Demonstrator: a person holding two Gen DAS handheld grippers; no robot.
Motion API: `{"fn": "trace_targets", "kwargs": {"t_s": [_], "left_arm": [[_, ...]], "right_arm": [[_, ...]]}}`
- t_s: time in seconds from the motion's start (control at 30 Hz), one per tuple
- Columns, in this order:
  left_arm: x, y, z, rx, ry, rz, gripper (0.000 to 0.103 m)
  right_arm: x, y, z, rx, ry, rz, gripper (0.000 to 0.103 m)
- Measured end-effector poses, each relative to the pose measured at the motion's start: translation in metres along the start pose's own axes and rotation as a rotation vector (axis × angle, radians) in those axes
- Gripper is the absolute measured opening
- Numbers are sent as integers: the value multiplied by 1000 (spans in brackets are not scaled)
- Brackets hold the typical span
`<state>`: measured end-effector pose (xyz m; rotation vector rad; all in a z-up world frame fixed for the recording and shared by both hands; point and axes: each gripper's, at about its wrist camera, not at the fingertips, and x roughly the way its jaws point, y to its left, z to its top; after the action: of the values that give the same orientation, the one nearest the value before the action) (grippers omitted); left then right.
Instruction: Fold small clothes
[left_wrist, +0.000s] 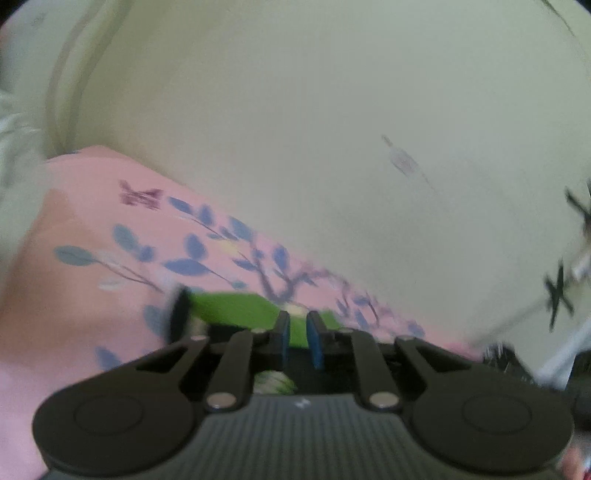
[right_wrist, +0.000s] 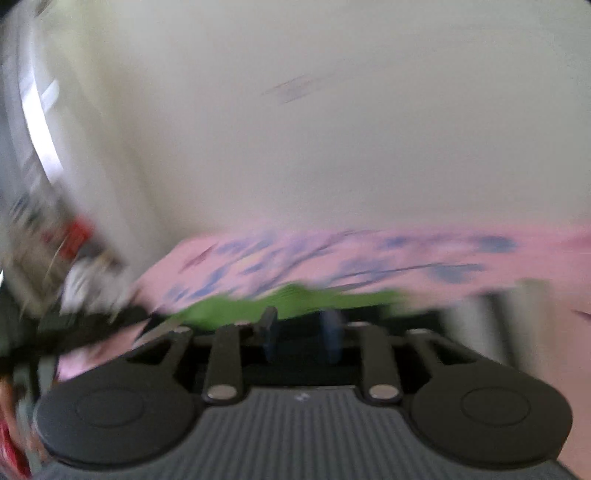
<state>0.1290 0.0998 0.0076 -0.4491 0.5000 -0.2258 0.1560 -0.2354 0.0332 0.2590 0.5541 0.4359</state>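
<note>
A small green garment (left_wrist: 236, 312) lies on a pink bedsheet with blue leaf print (left_wrist: 92, 266). In the left wrist view, my left gripper (left_wrist: 298, 339) has its blue-padded fingers nearly together with green cloth between them. In the right wrist view, the same green garment (right_wrist: 295, 301) stretches across just beyond my right gripper (right_wrist: 301, 334), whose fingers stand a little apart at its near edge; blur hides whether they pinch it. A dark object (left_wrist: 181, 314) sits at the garment's left end.
A pale green-white wall (left_wrist: 332, 129) rises right behind the bed. A bright window or door frame (right_wrist: 40, 122) and cluttered items (right_wrist: 74, 240) are at the left of the right wrist view. Dark stands (left_wrist: 557, 291) show at the far right.
</note>
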Motion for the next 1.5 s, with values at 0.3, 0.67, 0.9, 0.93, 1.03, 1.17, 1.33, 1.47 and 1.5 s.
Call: {"fn": "trace_targets", "kwargs": {"t_s": [0.3,0.67,0.9,0.93,1.03,1.17,1.33,1.47,1.5], "left_arm": [[42,-30,-31,161,170,91,11],[44,-38,-34,216,167,77,22],[36,-30,-31,188,181,-27,40],[32,-30,-32,186,190,-29,40],[-5,-35,-35,213,208,-8,40],[-94,-44,-63,354,241,-33,42],[-195,-32,-125,313,309,15,43],[-236,-25,-162,197,346,77,47],[-240,-25,-166,184,360,91,47]], "right_arm": [[6,-64,-21,115,16,-218,29],[6,-59,-23,65,-12,-328,32],[-55,-44,-45,52,3,-370,45],[-77,-43,-56,57,9,-326,45],[-150,-40,-97,18,42,-261,43],[-236,-45,-160,41,107,-155,40],[-312,-33,-228,91,81,-26,40],[-326,-22,-247,81,79,8,40],[-324,-21,-246,64,84,7,40]]}}
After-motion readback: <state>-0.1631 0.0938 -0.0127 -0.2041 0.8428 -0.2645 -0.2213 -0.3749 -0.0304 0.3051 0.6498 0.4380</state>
